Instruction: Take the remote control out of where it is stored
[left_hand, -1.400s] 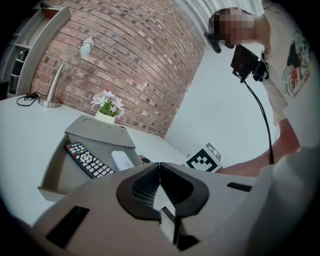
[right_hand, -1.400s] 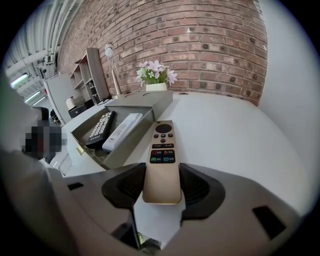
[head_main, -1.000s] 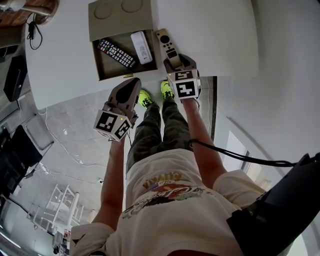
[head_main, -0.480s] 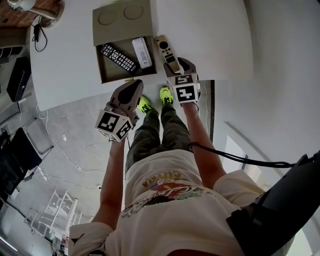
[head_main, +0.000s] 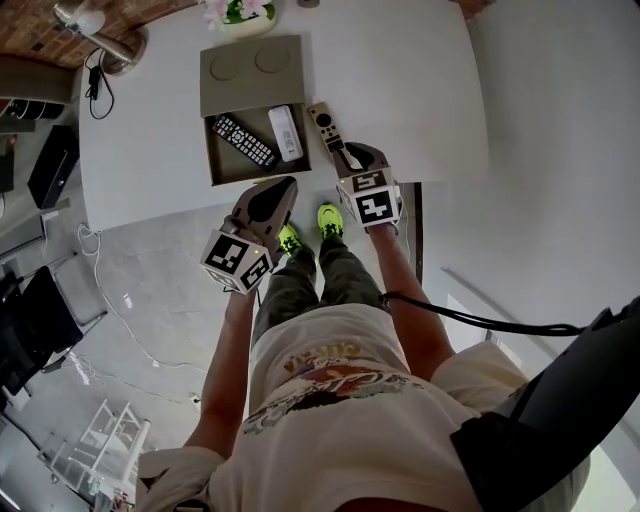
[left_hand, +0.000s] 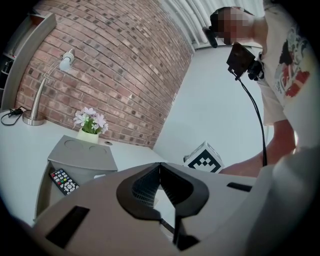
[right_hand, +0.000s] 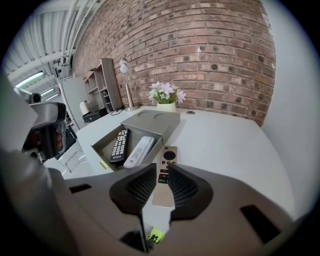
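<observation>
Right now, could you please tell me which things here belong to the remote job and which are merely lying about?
Job: gold remote, black remote, white remote, grey box.
Lying about: flowers, desk lamp.

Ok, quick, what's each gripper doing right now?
Left gripper: shut, empty.
Right gripper: slightly open, jaws just been closing, nothing gripped; gold remote lies on the table.

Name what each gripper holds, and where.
Nothing. The right gripper, jaws just closing partway, hangs over the gold remote on the table; left gripper shut, empty.
</observation>
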